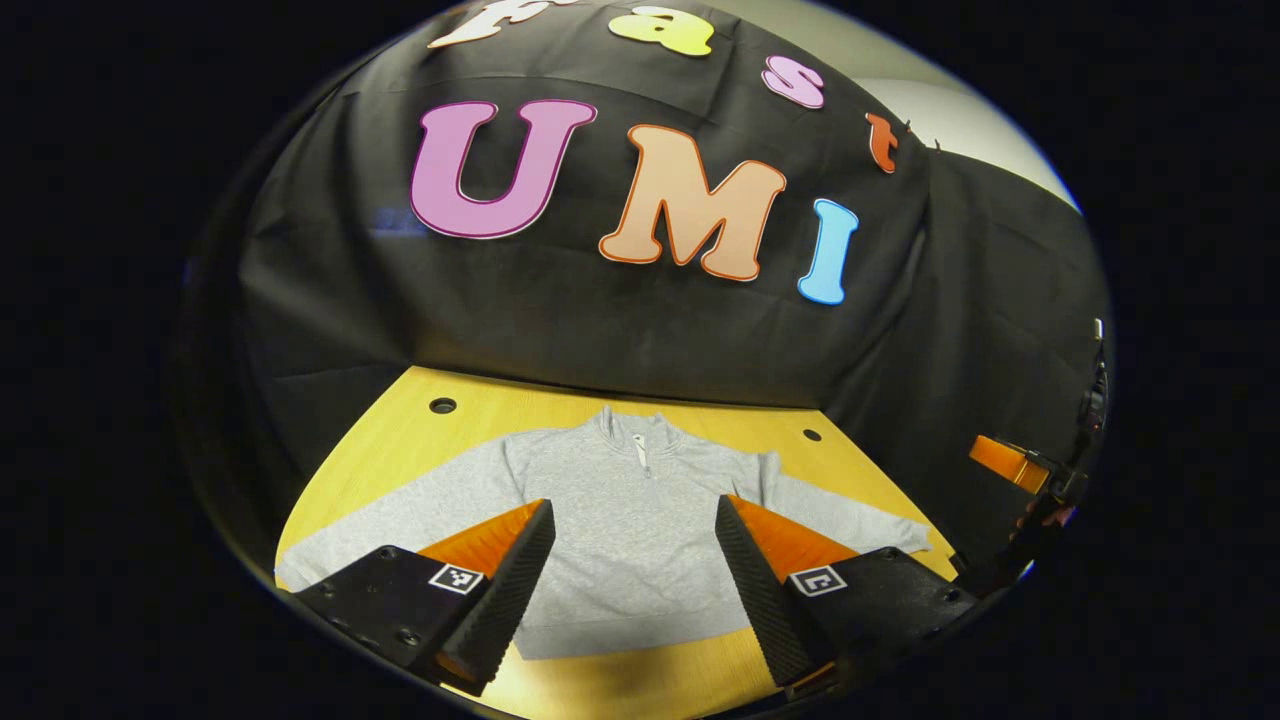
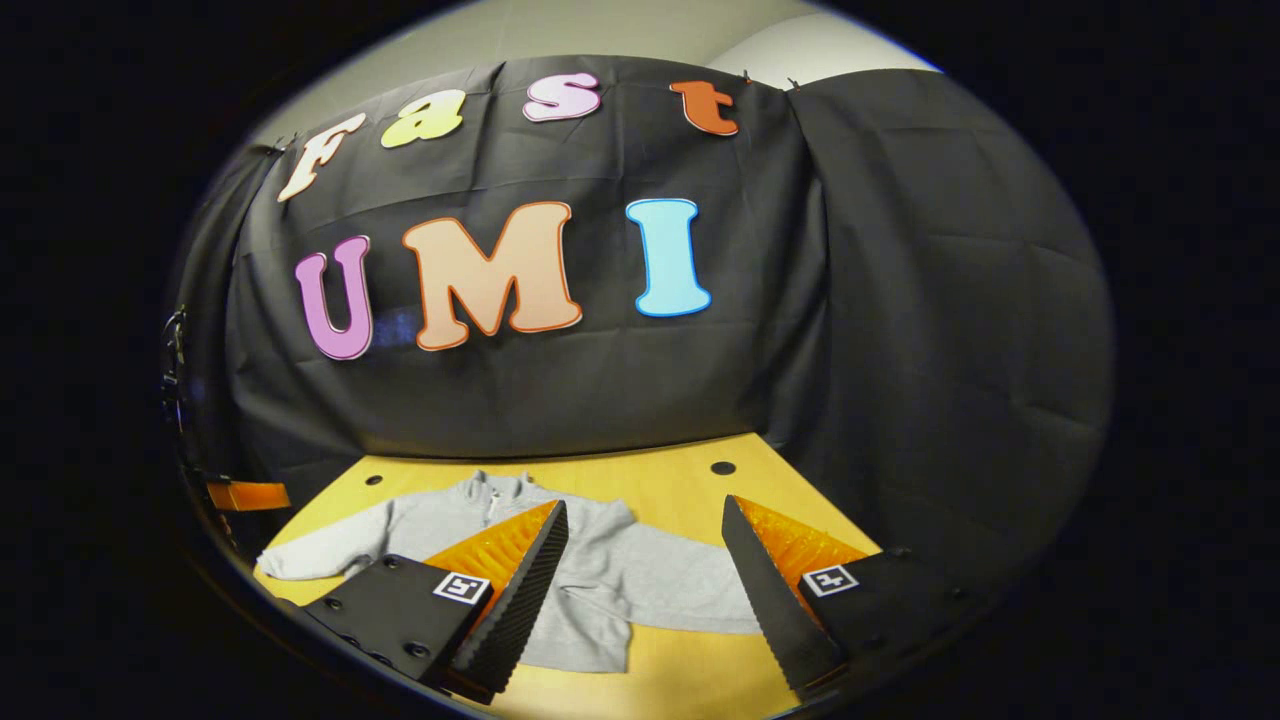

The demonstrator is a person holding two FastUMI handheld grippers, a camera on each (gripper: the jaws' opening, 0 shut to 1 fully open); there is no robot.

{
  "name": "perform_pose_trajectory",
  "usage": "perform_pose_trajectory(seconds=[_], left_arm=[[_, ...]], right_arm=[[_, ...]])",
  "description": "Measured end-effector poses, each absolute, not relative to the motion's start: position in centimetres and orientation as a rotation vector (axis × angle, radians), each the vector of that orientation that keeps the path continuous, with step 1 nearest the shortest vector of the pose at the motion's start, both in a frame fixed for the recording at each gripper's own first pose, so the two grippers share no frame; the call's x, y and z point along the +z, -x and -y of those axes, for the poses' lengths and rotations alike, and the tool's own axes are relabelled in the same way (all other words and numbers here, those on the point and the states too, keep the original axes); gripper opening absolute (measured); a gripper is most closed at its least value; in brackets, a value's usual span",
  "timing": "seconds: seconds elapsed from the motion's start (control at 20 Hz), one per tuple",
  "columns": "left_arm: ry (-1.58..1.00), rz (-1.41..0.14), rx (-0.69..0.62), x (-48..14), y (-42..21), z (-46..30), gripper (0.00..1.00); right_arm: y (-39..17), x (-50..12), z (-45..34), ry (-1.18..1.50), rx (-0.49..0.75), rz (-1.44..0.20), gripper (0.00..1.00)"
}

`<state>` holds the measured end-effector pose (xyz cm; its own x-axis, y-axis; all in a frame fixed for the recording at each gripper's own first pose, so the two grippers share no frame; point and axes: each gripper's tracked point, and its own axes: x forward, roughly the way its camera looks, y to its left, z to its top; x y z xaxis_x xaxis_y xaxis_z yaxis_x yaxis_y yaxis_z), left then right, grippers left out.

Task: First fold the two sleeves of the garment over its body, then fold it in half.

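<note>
A grey zip-neck sweatshirt (image 1: 630, 520) lies flat on the yellow wooden table (image 1: 470, 410), collar toward the back wall, both sleeves spread out to the sides. My left gripper (image 1: 634, 520) hovers open above the sweatshirt's body, nothing between its fingers. In the right gripper view the same sweatshirt (image 2: 620, 575) lies to the left and below. My right gripper (image 2: 645, 535) is open over the garment's right sleeve and the bare table, holding nothing. The other gripper (image 1: 1010, 465) shows at the right edge of the left gripper view, with a hand behind it.
Black cloth walls close the booth behind and to both sides of the table. Small round holes (image 1: 442, 406) (image 1: 812, 435) mark the tabletop's back corners. Bare yellow wood runs along the front edge (image 1: 640, 680) and right of the garment (image 2: 690, 480).
</note>
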<state>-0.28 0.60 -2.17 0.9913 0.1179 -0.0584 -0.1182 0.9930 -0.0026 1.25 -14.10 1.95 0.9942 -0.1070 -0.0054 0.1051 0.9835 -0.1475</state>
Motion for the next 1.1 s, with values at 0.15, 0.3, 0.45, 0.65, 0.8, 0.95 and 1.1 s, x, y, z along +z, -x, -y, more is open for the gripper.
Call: perform_pose_trajectory(seconds=[0.15, 0.3, 0.45, 0.65, 0.8, 0.95, 1.1], left_arm=[[0.004, -0.057, 0.142, -2.1, 0.3, -0.7, 0.94], [0.004, -0.053, 0.172, -2.3, 0.6, -0.9, 0.95], [-0.002, -0.064, 0.207, -2.7, 0.8, -1.1, 0.94], [-0.029, -0.084, 0.283, -3.6, 1.9, -2.0, 0.94], [-0.012, -0.09, 0.336, -4.2, 2.9, -2.5, 0.94], [0.013, -0.083, 0.397, -4.5, 3.9, -3.0, 0.94], [0.024, -0.075, 0.452, -4.7, 4.3, -3.4, 0.94]], right_arm=[[-1.3, 1.4, 18.8, 0.18, -0.128, -0.062, 0.94], [-1.2, 0.1, 24.5, 0.191, -0.186, -0.117, 0.98], [-1.4, -2.4, 30.2, 0.217, -0.257, -0.189, 0.94], [-2.3, -5.1, 35.1, 0.199, -0.292, -0.253, 0.98], [-3.8, -8.4, 38.1, 0.205, -0.295, -0.333, 0.95], [-4.9, -11.5, 40.0, 0.196, -0.278, -0.408, 0.98], [-6.0, -14.5, 41.4, 0.177, -0.265, -0.48, 0.98]])
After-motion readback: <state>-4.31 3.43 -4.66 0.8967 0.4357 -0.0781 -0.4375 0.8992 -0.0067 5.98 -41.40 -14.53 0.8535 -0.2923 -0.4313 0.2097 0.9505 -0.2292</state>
